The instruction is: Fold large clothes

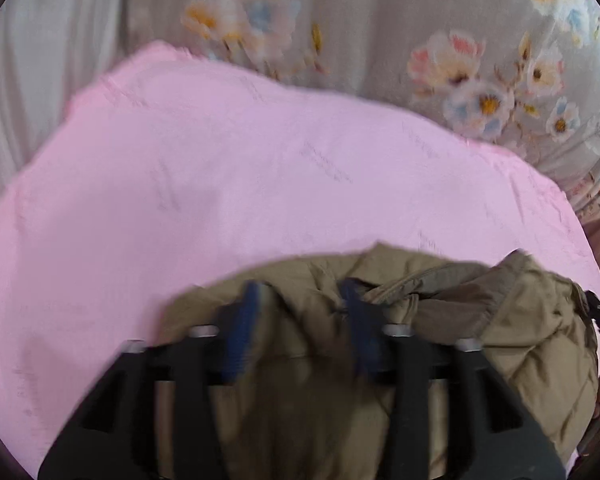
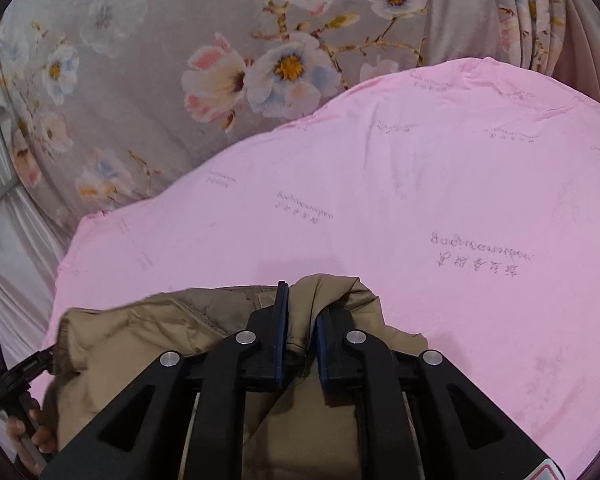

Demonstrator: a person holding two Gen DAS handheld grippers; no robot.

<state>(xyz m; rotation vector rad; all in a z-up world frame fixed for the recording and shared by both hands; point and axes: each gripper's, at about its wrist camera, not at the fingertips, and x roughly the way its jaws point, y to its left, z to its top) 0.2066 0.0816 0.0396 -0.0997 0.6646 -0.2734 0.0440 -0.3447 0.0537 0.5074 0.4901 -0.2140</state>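
Left tongs (image 1: 300, 320) stood spread over the jacket (image 1: 500, 320); right tongs (image 2: 302, 340) pinched a jacket fold on the pink sheet (image 2: 420, 180).

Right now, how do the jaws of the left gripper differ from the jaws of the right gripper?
The left gripper has wide jaws, apart from the khaki jacket fabric lying between them; the right gripper has narrow jaws with a fabric fold between. The left is blurred, the right sharp. Both have blue pads, over the jacket on the pink sheet.
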